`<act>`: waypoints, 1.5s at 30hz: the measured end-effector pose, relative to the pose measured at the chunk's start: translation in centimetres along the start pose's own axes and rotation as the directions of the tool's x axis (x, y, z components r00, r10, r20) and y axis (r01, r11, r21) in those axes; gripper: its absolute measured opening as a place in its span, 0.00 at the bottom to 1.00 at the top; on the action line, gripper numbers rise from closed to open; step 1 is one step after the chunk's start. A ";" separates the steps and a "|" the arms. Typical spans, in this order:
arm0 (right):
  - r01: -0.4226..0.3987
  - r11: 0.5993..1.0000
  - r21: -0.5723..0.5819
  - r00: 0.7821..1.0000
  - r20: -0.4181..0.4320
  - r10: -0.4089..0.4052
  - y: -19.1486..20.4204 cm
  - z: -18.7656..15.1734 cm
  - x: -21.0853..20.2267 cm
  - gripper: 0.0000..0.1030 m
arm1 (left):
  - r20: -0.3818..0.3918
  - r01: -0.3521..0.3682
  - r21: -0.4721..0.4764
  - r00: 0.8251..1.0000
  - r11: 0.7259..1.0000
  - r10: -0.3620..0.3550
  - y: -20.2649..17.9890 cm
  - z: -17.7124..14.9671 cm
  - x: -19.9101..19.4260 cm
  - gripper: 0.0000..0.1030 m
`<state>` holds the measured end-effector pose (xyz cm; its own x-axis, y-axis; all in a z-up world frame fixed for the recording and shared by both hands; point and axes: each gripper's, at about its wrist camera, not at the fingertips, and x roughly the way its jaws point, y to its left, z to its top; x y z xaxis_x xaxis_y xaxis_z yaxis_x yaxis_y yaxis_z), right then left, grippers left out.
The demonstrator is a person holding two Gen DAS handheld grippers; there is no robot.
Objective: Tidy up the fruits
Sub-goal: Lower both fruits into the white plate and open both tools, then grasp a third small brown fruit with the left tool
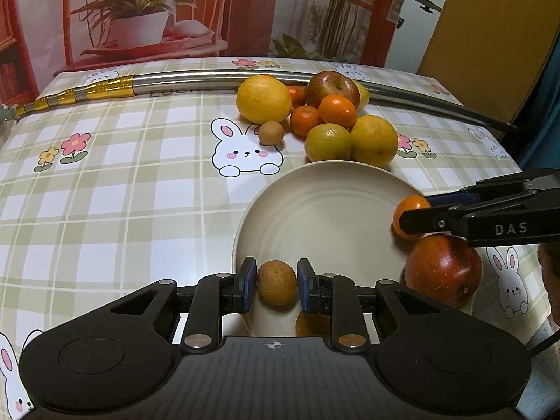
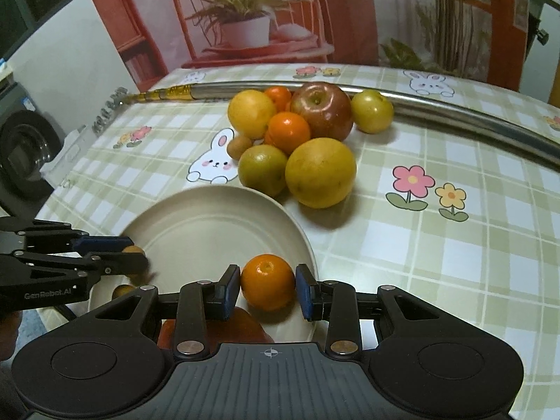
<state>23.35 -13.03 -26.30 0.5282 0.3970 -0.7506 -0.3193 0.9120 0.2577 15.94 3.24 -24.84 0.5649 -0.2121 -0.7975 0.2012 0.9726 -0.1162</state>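
Both grippers are over the plate, a round, matte cream dish with faint concentric rings, sitting near the front edge of the table. My left gripper has its blue pads on either side of a small, round, rough-skinned brown fruit; the pads look to be touching it, so I read it as gripped, at the plate's near rim. My right gripper frames a glossy, dimpled tangerine over the plate's right rim. Its left pad touches the peel, but I see a thin gap at the right pad, so I cannot tell whether the hold is firm. From the left wrist view, that black gripper shows white letters "DAS". From the right wrist view, the left gripper's side reads "GenRobot.AI".

A shiny red apple rests at the plate's right rim, under the right gripper.

Beyond the plate's far edge the remaining pile sits mid-table: smooth yellow citrus, a greenish one, more tangerines, a second red apple and another small brown fruit, all packed touching.

Behind the pile, along the table's far edge, lies a long polished steel tube with gold ribbed collars at its left end; its engraved lettering is too cut off to read. The tablecloth is a slick green-and-white check printed with rabbits and flowers.
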 end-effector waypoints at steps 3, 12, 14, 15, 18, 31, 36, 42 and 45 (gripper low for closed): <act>0.007 1.000 -0.006 1.000 -0.008 -0.007 0.2 0.2 0.1 0.31 | 0.000 -0.001 0.000 1.000 1.000 0.001 0.0 0.0 0.0 0.26; 0.015 1.000 -0.011 1.000 -0.011 -0.015 0.3 0.2 0.1 0.32 | 0.000 -0.001 -0.003 1.000 1.000 0.001 0.0 0.0 0.1 0.26; 0.017 1.000 -0.008 1.000 -0.003 -0.017 0.3 0.1 -0.1 0.32 | 0.001 -0.001 -0.003 1.000 1.000 0.001 0.0 0.0 0.1 0.26; 0.016 1.000 -0.008 1.000 0.003 -0.016 0.3 0.1 -0.2 0.32 | 0.000 -0.001 -0.003 1.000 1.000 0.001 0.0 0.0 0.1 0.26; 0.010 1.000 -0.014 1.000 0.022 -0.010 0.3 -0.1 -0.6 0.34 | 0.000 -0.001 -0.004 1.000 1.000 0.001 0.0 0.0 0.1 0.26; 0.102 0.989 0.105 0.962 0.242 -0.124 -2.2 0.6 -4.9 0.34 | 0.079 0.016 -0.048 0.997 0.999 -0.012 1.4 1.4 -1.7 0.26; 0.132 0.977 0.165 0.941 0.290 -0.176 -3.6 0.8 -5.8 0.34 | 0.115 0.025 -0.086 0.993 0.996 -0.015 2.8 3.5 -2.6 0.26; 0.144 0.967 0.209 0.935 0.292 -0.202 -4.8 0.8 -5.3 0.34 | 0.138 0.028 -0.113 0.990 0.993 -0.012 3.8 5.9 -3.1 0.26; 0.145 0.967 0.208 0.936 0.287 -0.202 -5.0 0.9 -5.0 0.34 | 0.138 0.029 -0.110 0.990 0.993 -0.013 3.9 7.0 -2.8 0.26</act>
<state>23.02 -19.49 -23.29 0.7848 0.2174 -0.5804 -0.0688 0.9613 0.2669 20.74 6.98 -18.89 0.6674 -0.2362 -0.7062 0.1280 0.9706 -0.2037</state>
